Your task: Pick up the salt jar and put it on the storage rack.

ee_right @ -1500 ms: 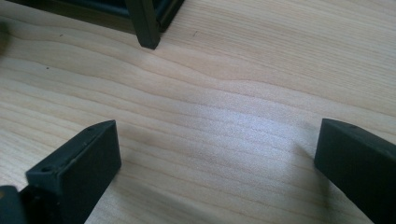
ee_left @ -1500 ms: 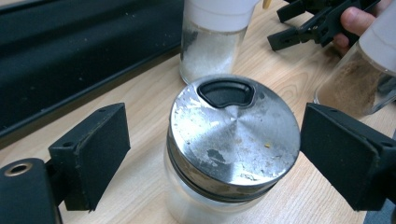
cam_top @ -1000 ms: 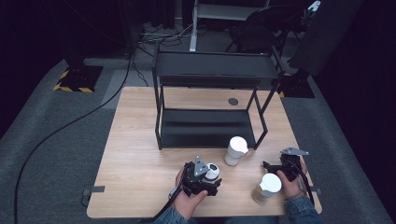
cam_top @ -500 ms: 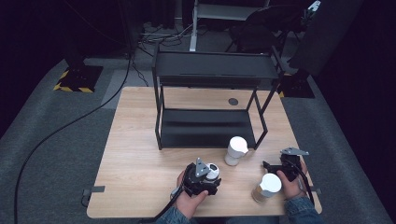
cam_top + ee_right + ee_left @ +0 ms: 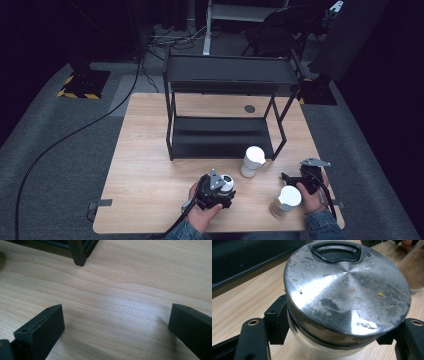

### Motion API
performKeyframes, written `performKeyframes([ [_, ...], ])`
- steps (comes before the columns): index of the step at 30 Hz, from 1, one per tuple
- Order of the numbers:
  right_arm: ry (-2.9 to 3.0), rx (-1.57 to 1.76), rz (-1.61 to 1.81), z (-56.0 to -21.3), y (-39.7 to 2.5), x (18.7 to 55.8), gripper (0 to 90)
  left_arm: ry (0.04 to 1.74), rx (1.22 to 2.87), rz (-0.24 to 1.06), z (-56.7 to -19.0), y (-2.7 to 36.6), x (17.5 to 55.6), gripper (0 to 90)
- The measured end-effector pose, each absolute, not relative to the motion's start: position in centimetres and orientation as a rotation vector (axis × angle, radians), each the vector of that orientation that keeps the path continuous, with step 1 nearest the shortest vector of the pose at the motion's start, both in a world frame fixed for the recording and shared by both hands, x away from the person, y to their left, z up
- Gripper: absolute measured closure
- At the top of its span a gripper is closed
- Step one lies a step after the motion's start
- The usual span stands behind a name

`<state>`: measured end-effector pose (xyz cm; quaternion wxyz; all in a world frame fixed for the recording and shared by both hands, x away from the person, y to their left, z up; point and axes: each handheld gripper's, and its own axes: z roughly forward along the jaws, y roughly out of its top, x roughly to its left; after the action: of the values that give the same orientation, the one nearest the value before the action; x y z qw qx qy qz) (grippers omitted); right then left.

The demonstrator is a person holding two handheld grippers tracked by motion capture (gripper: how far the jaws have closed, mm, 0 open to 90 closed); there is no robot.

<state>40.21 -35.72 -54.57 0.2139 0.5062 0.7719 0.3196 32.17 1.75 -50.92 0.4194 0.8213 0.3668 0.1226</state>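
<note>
Left gripper (image 5: pixel 216 187) sits low near the front edge of the light wooden table (image 5: pixel 145 165), and its two black jaws are pressed against the sides of a clear glass jar with a scuffed silver metal lid (image 5: pixel 347 290). From the left gripper view the lid fills the middle, tilted a little toward the camera, with a dark kidney-shaped opening near its far rim and a jaw pad hard against the glass on each side. From above, the same jar (image 5: pixel 226 183) shows as a pale round top tucked into the gripper, just ahead of the hand.

Over to the right gripper (image 5: pixel 302 180): jaws spread wide, nothing between them, only bare wood grain beneath. Its own camera looks along the tabletop, and one black foot of the two-tier black metal shelf rack (image 5: pixel 78 253) stands on the wood ahead. That rack (image 5: pixel 225 75) occupies the middle and back of the table.

Just beside the right hand, toward the person, stands a clear container of tan powder with a white lid (image 5: pixel 286 201); the left gripper view catches its brown contents at the upper right edge. A white lidded cup (image 5: pixel 252 161) stands between the two grippers, close to the rack's front right leg.
</note>
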Motion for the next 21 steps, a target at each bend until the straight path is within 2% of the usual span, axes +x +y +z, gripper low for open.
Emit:
performKeyframes([
  [21, 2.141, 1.405, 0.886, -54.6, -35.7, 40.2, 0.0, 0.923, 2.034, 0.342, -48.2, 3.5, 32.9, 29.2],
])
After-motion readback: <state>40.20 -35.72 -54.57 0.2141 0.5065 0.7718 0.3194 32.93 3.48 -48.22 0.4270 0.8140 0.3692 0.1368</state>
